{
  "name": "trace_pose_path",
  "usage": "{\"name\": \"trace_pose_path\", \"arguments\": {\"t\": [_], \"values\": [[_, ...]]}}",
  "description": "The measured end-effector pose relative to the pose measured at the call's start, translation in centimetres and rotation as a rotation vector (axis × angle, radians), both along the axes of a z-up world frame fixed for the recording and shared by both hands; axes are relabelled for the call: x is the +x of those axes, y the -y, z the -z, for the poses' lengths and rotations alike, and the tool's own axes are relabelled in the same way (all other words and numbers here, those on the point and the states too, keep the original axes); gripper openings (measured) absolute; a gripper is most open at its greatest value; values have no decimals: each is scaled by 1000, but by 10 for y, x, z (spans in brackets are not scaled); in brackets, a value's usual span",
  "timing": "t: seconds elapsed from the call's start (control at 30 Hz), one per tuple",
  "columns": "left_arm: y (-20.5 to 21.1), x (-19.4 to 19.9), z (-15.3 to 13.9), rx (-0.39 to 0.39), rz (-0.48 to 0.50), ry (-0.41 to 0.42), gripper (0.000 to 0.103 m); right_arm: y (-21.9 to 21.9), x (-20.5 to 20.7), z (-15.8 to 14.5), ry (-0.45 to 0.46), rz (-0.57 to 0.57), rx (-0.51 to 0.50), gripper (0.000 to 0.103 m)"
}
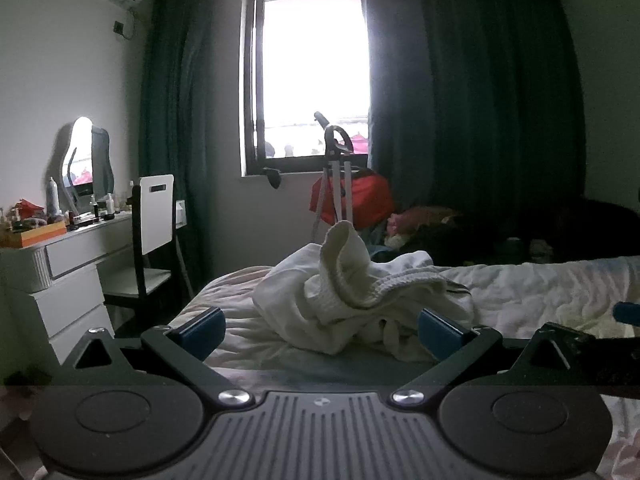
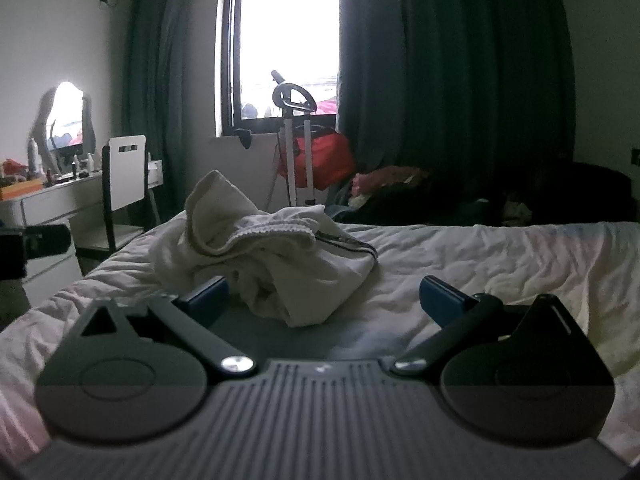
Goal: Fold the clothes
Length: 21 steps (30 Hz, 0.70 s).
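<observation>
Garment: a crumpled white garment (image 1: 360,300) lies in a heap on the bed (image 1: 540,292), unfolded, one ribbed cuff standing up at the top; thin dark stripes show along one edge in the right wrist view (image 2: 276,248).
Position vs left tongs: straight ahead of the left tongs (image 1: 322,330), the heap filling the gap between the two blue fingertips; contact cannot be told.
Position vs right tongs: ahead and left of centre of the right tongs (image 2: 324,298), its near edge just beside the left blue pad.
Left tongs state: spread wide, gripping nothing.
Right tongs state: spread wide, gripping nothing; its tip shows at the right edge of the left wrist view.
Bed: wrinkled pale sheet beneath both tongs.
Beyond the heap: a tripod stand (image 1: 334,184) with a red bag (image 1: 368,196) under the bright window (image 1: 316,72); dark curtains (image 1: 472,100) either side.
Far left of tongs: white chair (image 1: 154,216), white dresser surface (image 1: 76,236) carrying bottles and a mirror (image 1: 82,156).
</observation>
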<state>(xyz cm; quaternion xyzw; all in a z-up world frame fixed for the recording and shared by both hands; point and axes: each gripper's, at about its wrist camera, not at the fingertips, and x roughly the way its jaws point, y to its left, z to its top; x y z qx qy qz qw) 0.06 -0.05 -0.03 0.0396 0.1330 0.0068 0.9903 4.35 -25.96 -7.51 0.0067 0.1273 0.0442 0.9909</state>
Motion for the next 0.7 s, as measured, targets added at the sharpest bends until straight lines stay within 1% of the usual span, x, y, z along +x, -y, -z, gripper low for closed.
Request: {"name": "trace_pose_path", "arguments": {"t": [0.2,0.3,0.4,0.57,0.7], "values": [[5,7,3,-2,-10,1,103,-9,-3,0,-7,11,-26,103],[8,10,5,-3,-14,2,103,-5,1,6,-17,9,-8,103],[0,1,1,-6,-15,10,103,-3,-3,5,-10,18,2,103],[-3,-1,2,-15,-22,11,103,-1,-6,4,-1,27,3,103],[-4,-2,2,-7,-26,11,103,1,-7,5,-2,20,6,103]]}}
